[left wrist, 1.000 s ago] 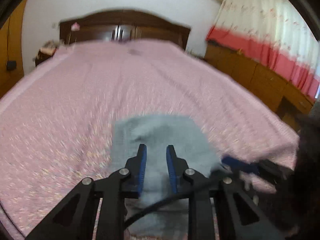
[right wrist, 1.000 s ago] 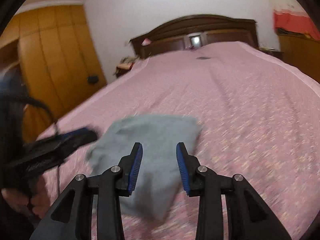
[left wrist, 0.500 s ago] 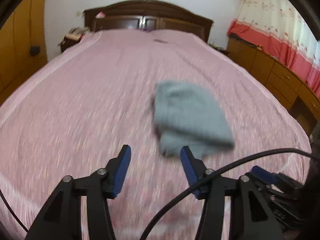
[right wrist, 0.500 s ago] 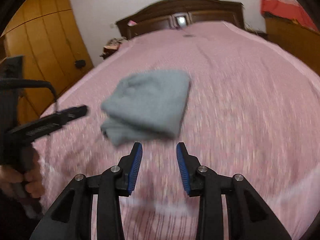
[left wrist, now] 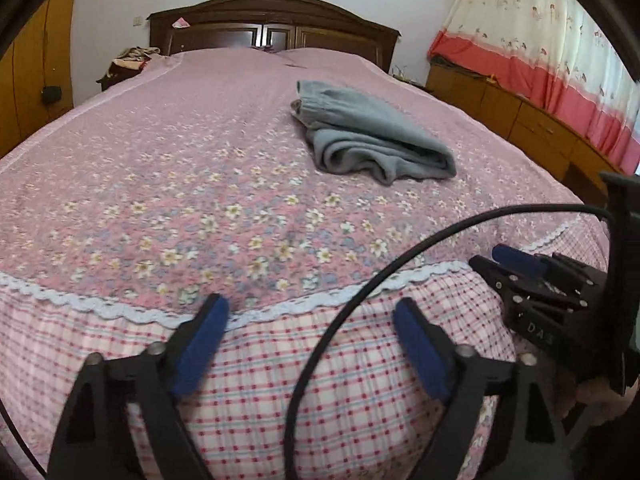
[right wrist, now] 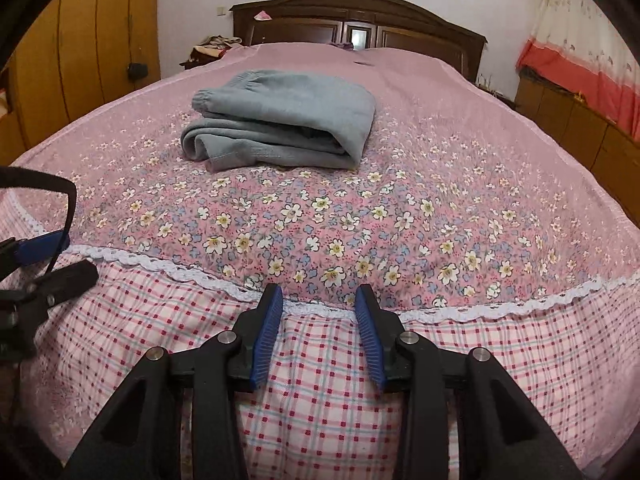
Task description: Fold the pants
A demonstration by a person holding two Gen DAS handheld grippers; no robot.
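The grey pants (left wrist: 372, 136) lie folded in a compact bundle on the pink flowered bedspread (left wrist: 180, 184), also seen in the right wrist view (right wrist: 280, 128). My left gripper (left wrist: 308, 320) is open wide and empty, held at the foot edge of the bed, well short of the pants. My right gripper (right wrist: 318, 304) is open and empty, also at the foot edge. The right gripper shows at the right of the left wrist view (left wrist: 520, 268), and the left gripper at the left edge of the right wrist view (right wrist: 40, 256).
A dark wooden headboard (left wrist: 272, 28) stands at the far end. Wooden cabinets (left wrist: 520, 120) and a red-and-white curtain (left wrist: 560, 40) run along the right. A wardrobe (right wrist: 80, 60) is on the left. A black cable (left wrist: 360, 300) crosses the left wrist view.
Both grippers let go of the pants and pulled back to the foot of the bed. The left gripper opened wider. The pants stayed folded on the bedspread.
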